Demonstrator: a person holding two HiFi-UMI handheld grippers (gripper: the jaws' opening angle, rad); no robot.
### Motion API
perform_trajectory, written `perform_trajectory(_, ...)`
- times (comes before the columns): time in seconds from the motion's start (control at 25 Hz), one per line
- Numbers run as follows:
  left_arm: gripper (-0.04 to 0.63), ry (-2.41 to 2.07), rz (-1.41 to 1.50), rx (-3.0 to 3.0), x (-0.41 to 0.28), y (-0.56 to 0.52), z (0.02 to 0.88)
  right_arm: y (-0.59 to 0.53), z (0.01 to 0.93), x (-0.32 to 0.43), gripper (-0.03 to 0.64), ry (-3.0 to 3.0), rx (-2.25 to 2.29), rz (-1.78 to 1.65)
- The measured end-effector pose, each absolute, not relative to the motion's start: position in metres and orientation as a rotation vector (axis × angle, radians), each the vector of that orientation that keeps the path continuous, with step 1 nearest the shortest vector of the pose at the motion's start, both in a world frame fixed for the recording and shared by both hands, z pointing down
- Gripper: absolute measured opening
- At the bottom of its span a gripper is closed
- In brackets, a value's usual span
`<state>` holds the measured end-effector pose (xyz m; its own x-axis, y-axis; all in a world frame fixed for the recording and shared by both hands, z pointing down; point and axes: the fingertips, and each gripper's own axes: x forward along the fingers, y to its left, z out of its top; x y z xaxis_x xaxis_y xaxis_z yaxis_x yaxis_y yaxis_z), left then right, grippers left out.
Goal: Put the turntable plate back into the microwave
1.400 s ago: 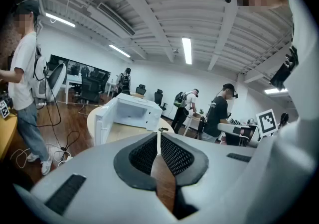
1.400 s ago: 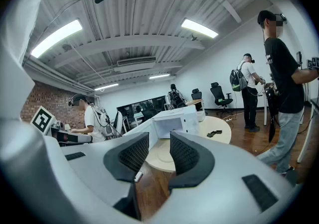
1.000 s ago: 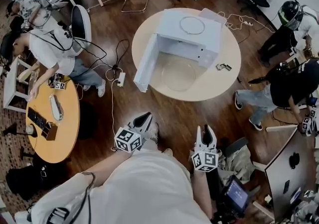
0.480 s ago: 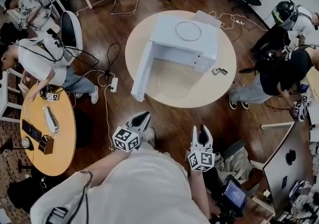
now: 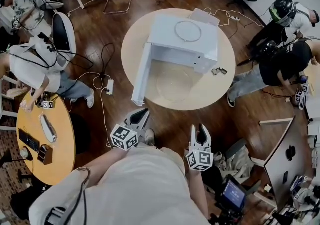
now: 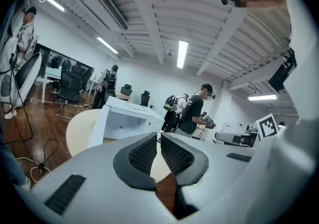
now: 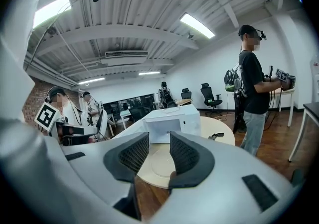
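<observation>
The glass turntable plate, clear and faint, lies on the round table before the microwave, beside its open door; a ring rests on top. Short of the table, the left gripper is closed on nothing. The right gripper has its jaws parted and empty.

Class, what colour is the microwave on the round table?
The box-shaped microwave is white; the head view shows it best.
</observation>
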<state>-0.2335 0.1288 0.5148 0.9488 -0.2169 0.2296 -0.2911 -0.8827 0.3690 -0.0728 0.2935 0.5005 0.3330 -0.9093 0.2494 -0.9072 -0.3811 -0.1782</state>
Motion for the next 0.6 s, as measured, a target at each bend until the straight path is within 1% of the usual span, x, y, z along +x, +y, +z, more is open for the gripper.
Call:
perform_trajectory(0.32,0.011,-0.297,0.216,2.699,-0.222,0.112,0.509,0.280,0.501,-0.071,0.115,1.721,-2.591,-0.476)
perform_trajectory(0.6,0.011,-0.274,0.258,2.674,-0.211,0.109,0.516,0.281,0.502,-0.063,0.115,1.697,-2.617,-0.477)
